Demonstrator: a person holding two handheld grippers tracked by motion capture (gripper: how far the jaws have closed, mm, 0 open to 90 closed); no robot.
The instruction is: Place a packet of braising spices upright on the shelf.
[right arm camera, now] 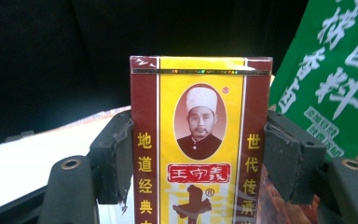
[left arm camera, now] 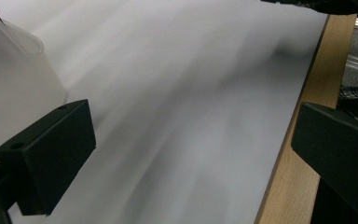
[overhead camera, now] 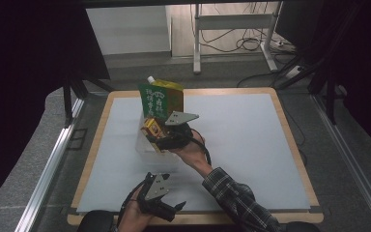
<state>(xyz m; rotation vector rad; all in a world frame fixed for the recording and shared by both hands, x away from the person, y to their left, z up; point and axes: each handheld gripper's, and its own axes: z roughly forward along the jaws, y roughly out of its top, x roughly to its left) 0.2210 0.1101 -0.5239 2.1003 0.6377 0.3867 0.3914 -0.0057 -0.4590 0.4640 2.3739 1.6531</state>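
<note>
Placement step, as I judged it: my right gripper (overhead camera: 160, 137) had its jaws clamped on the two long sides of a small red-and-yellow printed cardboard box (right arm camera: 199, 140), pads pressing its edges in the right gripper view. In the high view that box (overhead camera: 150, 126) hung over a clear, colourless plastic bin (overhead camera: 147, 153) standing left of centre on the pale grey tabletop (overhead camera: 241, 145). A tall green-and-yellow spouted refill pouch (overhead camera: 162, 99) stood upright just behind the box, at the bin's far side; whether it sat inside the bin I could not tell.

My left gripper (overhead camera: 166, 207) rested low at the near edge of the tabletop, jaws spread wide with nothing between them, the bin's wall (left arm camera: 9, 70) just beside one jaw in the left gripper view.

Next move, I reckoned: lower the box straight down in front of the pouch without knocking it, then release once it was seated. Left gripper could steady the bin if it slid.
</note>
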